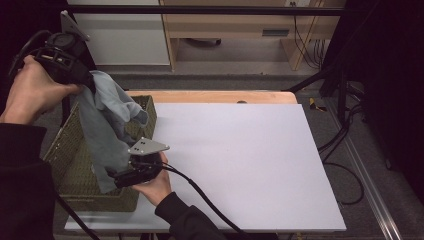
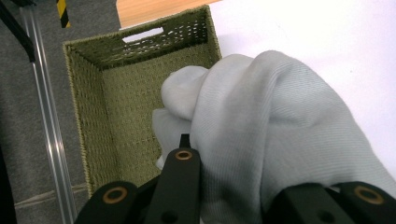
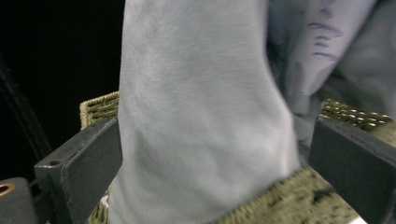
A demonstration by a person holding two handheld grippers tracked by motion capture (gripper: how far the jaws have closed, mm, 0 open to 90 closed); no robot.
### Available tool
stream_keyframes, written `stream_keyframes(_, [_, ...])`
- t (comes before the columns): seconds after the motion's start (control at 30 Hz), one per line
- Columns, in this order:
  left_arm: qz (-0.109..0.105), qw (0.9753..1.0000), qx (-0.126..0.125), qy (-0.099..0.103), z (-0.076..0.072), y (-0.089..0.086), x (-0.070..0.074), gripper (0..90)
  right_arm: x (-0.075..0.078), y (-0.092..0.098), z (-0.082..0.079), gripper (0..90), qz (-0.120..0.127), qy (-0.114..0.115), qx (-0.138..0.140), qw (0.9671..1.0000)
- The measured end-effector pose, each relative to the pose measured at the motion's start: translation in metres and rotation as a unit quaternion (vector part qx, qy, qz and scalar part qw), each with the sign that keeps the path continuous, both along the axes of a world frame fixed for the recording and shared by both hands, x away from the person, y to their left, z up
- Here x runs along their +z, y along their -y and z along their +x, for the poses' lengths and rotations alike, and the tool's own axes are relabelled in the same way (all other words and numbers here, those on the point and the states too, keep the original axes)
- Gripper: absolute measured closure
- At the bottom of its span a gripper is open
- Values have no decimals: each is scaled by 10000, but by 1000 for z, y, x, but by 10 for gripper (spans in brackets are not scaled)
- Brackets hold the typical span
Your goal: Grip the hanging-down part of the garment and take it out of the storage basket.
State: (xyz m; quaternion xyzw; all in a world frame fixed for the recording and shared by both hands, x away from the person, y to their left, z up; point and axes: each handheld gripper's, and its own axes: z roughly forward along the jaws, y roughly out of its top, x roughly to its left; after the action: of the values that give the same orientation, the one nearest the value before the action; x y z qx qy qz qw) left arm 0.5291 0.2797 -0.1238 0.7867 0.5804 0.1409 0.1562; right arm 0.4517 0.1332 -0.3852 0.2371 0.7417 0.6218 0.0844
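Observation:
A pale grey cloth [image 1: 102,131] hangs from my left gripper [image 1: 86,79], held high over a green woven basket [image 1: 75,192] at the table's left edge. In the left gripper view, that gripper [image 2: 247,179] is shut on the bunched cloth [image 2: 261,116], with the basket's inside [image 2: 121,102] below. My right gripper [image 1: 118,178] is at the cloth's lower end, by the basket's near right side. In the right gripper view, its jaws stand wide apart with the hanging cloth [image 3: 196,93] between them, so the right gripper [image 3: 210,154] is open. The basket rim [image 3: 98,106] shows behind.
A white board [image 1: 240,160] covers the table to the right of the basket, with a wooden strip [image 1: 215,96] along its far edge. Cables [image 1: 345,140] run along the floor at right. A metal rail [image 2: 46,116] lies beside the basket.

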Motion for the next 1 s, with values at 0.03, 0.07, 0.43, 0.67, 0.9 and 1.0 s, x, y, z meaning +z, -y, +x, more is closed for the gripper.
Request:
stream_keyframes(0.03, [-2,10000,1,-3,0,0,0,812,0,-3,1,45,-8,-6,37,10000])
stream_keyframes(0.07, [-3,10000,7,8,0,-1,0,813,-1,-7,2,54,7,7,64,10000])
stream_keyframes(0.43, [2,10000,13,-17,1,-3,-4,813,-8,-17,6,749,-230,-120,185,9995])
stream_keyframes(0.67, [2,10000,20,4,-1,-3,-3,813,-4,5,8,875,-272,-119,158,9994])
stream_keyframes(0.9, [-4,10000,12,25,-2,-1,-5,814,6,35,6,877,-378,-6,82,9993])
stream_keyframes(1.0, [-26,10000,4,48,-4,0,-5,814,11,47,5,878,-394,117,62,9991])
